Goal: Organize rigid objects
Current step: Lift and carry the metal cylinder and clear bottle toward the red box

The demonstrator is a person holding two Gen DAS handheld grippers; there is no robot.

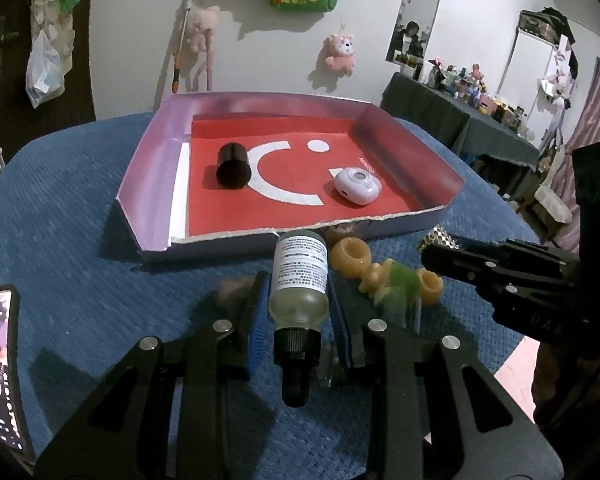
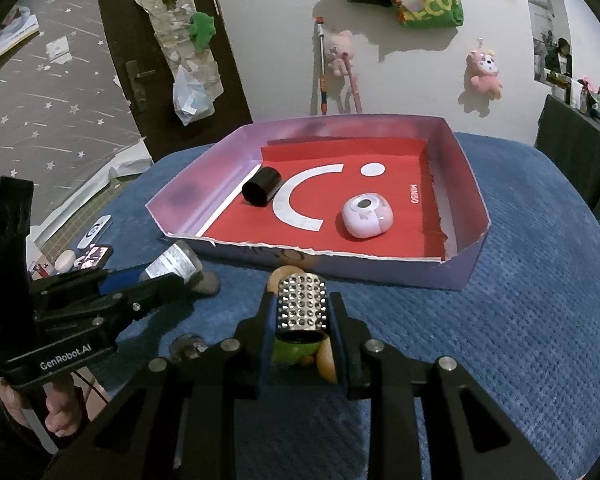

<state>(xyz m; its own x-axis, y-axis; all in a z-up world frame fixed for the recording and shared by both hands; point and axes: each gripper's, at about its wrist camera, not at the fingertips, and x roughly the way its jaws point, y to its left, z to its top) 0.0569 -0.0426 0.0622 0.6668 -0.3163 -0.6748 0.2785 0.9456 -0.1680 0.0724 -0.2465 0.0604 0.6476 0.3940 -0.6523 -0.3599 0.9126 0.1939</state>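
The left hand-held gripper (image 1: 298, 304) is clamped on a clear dropper bottle (image 1: 299, 272) with a black cap pointing back toward the camera, held just in front of the torn near wall of the shallow box (image 1: 152, 168) on the blue-covered table (image 1: 60, 200). The right hand-held gripper (image 2: 302, 324) is closed on a perforated metal cylinder (image 2: 301, 306), also just short of the box. Inside on the red floor lie a black cylinder (image 1: 233, 165) at left and a pale lilac rounded case (image 1: 357, 185) at right, well apart, while a yellow and green toy (image 1: 384, 276) rests on the table between the grippers.
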